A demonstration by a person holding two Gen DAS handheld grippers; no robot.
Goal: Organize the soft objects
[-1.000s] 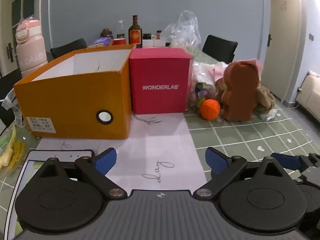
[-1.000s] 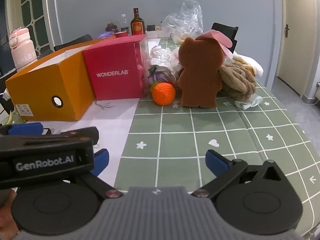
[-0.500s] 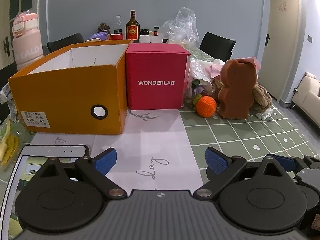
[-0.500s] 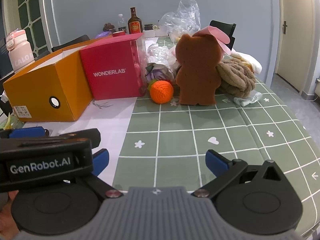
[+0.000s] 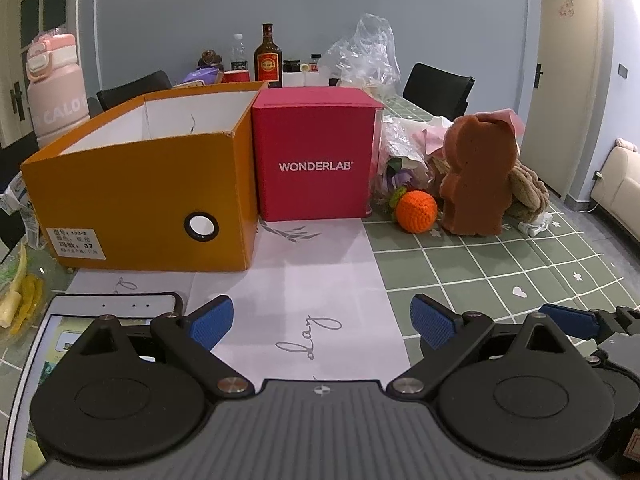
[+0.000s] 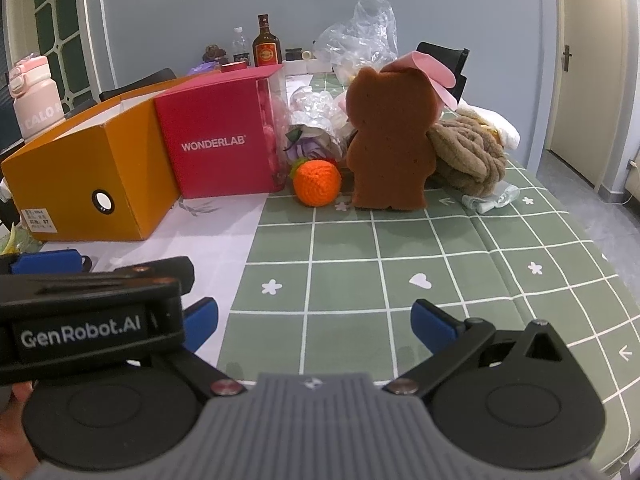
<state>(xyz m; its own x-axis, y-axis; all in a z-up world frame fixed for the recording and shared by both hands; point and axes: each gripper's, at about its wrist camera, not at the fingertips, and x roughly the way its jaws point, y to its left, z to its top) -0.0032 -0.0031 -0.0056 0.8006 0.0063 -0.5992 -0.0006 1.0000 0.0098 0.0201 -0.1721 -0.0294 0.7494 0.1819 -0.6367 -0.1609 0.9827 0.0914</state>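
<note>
Both grippers (image 5: pixel 322 322) (image 6: pixel 314 322) slightly farther back.

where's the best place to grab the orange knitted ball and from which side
Take the orange knitted ball across its round middle, coming from the front or slightly above with the right gripper, whose jaws are open. The brown bear sponge crowds its right side and the red WONDERLAB box stands close on its left, so the near face looks freest. Being round, any diameter probably grips alike.

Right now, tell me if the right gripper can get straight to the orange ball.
Probably yes. The right gripper is open and empty, and only bare green tablecloth lies between it and the orange ball. The brown bear stands close beside the ball, so closing room is tight.
</note>
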